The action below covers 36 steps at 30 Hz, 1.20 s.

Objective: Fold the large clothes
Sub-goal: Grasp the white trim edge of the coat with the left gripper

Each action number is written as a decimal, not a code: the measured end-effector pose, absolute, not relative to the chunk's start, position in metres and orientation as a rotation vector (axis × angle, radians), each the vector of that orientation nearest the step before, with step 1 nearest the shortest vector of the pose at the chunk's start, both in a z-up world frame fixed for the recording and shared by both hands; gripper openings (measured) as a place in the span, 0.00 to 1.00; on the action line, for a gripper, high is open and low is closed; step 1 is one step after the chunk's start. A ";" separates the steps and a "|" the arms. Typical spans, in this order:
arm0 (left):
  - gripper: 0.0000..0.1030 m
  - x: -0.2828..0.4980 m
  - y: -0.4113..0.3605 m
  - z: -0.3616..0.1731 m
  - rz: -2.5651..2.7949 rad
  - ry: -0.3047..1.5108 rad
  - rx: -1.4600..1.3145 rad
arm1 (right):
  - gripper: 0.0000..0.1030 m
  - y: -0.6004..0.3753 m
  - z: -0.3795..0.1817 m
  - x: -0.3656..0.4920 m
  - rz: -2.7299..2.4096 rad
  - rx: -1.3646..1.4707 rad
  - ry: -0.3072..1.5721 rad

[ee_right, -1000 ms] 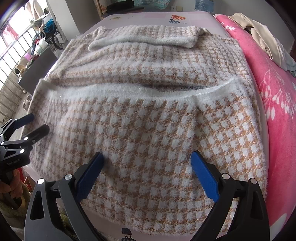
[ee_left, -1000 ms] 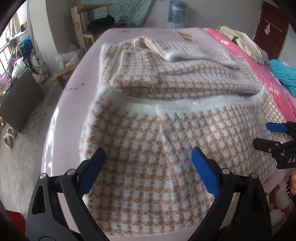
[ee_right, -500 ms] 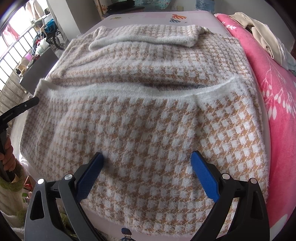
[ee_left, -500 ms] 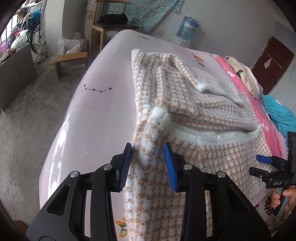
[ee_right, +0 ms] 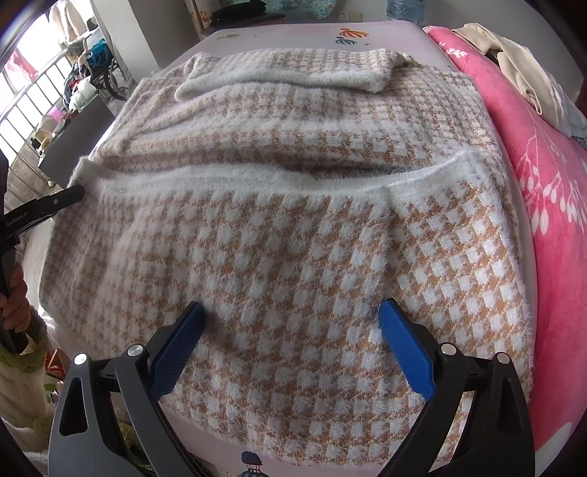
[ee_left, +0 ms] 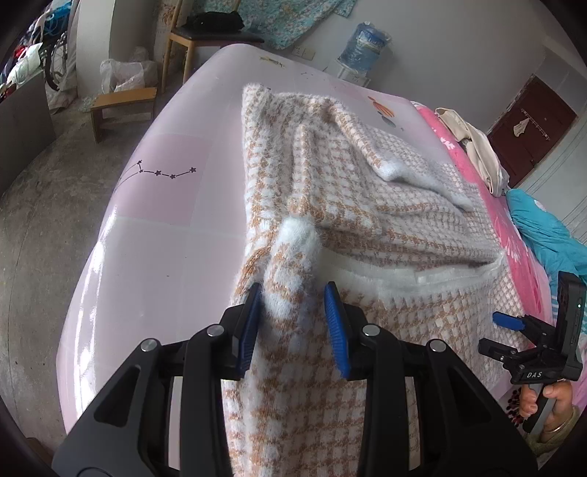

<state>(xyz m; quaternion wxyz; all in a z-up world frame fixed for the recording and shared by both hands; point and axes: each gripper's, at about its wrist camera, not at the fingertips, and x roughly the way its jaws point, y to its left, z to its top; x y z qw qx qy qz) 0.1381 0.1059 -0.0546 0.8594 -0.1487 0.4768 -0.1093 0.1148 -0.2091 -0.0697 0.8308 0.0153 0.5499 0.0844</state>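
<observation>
Two grippers in play over one garment. Sweater (ee_right: 293,235), fuzzy knit, tan-and-white check with white trim, lies spread over the pale pink table cover (ee_left: 161,235); a sleeve with a white cuff is folded across its far part.

Left gripper (ee_left: 293,315): blue pads (ee_left: 335,326) are drawn in on either side of a bunched ridge of the sweater's left edge. The left pad touches the knit, and the fabric between them stands up in a peak capped with white trim. Whether the right pad presses the cloth I cannot tell; a narrow gap seems to show there. Read as clasping the sweater edge. In the right wrist view only one black finger of this gripper shows at the left margin, its tip at the sweater's white-trimmed left corner, with the holder's hand (ee_right: 14,293) below it.

Right gripper (ee_right: 290,330): fingers spread wide, released, nothing between them. It hangs over the near hem of the sweater. From the left wrist view the same tool appears at the right edge, near the sweater's right side, with the hand (ee_left: 546,400) on its handle.

Surroundings: pink floral blanket (ee_right: 550,190) just right of the sweater, cream clothing (ee_right: 521,62) heaped on its far end; teal cloth (ee_left: 543,235) at right; water bottle (ee_left: 363,40), wooden chair (ee_left: 205,33) and low stool (ee_left: 121,102) beyond the table.
</observation>
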 end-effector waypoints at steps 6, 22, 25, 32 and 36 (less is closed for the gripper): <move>0.31 0.132 0.094 -0.045 -0.322 0.961 -0.308 | 0.90 -0.209 -0.070 0.115 0.180 0.040 1.163; 0.34 0.131 0.066 -0.055 -0.107 1.047 -0.066 | 0.88 -0.273 -0.039 0.092 0.180 0.240 1.049; 0.35 0.132 0.065 -0.056 -0.097 1.050 -0.055 | 0.84 -0.306 -0.025 0.093 0.144 0.302 0.990; 0.35 0.134 0.063 -0.055 -0.077 1.059 -0.048 | 0.73 -0.341 -0.028 0.129 0.169 0.386 0.983; 0.36 0.134 0.061 -0.055 -0.069 1.061 -0.039 | 0.70 -0.342 -0.038 0.142 0.203 0.403 1.005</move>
